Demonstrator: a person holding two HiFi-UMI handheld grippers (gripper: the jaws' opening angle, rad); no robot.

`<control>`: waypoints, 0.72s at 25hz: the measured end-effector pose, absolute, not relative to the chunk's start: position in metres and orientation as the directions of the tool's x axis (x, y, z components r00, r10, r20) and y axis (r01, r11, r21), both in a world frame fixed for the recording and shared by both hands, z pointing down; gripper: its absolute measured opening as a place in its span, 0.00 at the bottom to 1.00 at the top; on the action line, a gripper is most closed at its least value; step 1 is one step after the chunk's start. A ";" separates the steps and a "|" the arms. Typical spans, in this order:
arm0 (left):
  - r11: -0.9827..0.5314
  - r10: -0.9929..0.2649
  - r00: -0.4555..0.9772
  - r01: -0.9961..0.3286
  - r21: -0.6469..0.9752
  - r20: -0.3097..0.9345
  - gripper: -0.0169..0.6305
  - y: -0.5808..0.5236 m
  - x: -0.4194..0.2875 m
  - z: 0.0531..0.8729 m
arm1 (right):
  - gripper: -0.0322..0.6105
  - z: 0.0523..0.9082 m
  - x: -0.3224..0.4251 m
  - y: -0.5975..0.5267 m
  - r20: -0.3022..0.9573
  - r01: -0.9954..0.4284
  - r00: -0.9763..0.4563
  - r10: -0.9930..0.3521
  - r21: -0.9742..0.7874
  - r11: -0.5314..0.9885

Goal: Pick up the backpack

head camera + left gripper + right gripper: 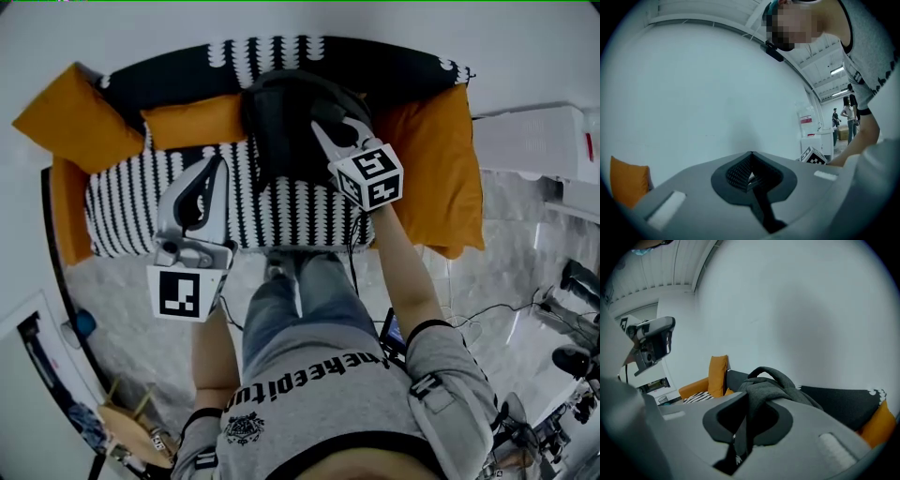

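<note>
A black backpack [286,122] rests against the back of a sofa with a black-and-white striped seat [122,211]. My right gripper [342,136] is over the bag's right side, shut on a dark grey strap of the backpack [768,385], which runs down between its jaws. The bag's top loop rises just beyond the jaws. My left gripper [214,173] hangs above the striped seat, left of the bag and apart from it. In the left gripper view its jaws [750,157] meet with nothing between them and face a bare white wall.
Orange cushions [75,117] [441,169] flank the bag on the sofa. A white unit [534,141] stands to the right. Cables and gear [562,328] lie on the floor at right, and a round wooden stool [131,431] stands at lower left. People [846,115] stand far off.
</note>
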State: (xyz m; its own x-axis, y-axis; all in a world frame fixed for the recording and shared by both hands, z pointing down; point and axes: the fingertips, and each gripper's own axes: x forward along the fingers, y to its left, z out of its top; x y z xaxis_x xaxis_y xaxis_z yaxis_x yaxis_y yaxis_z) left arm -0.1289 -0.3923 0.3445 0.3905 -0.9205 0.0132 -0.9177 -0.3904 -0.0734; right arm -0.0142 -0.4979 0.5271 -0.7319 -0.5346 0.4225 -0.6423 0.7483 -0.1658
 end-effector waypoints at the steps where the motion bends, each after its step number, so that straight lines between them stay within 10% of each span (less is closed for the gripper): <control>1: -0.394 -0.919 0.394 -0.916 -0.077 0.008 0.05 -0.390 -0.129 0.342 | 0.10 0.523 -0.017 -0.492 0.418 -0.639 -0.735 -0.534 -0.165 0.752; 18: -0.438 -0.886 0.449 -0.893 -0.107 -0.115 0.05 -0.346 -0.135 0.300 | 0.10 0.440 -0.020 -0.423 0.326 -0.659 -0.722 -0.610 -0.053 0.750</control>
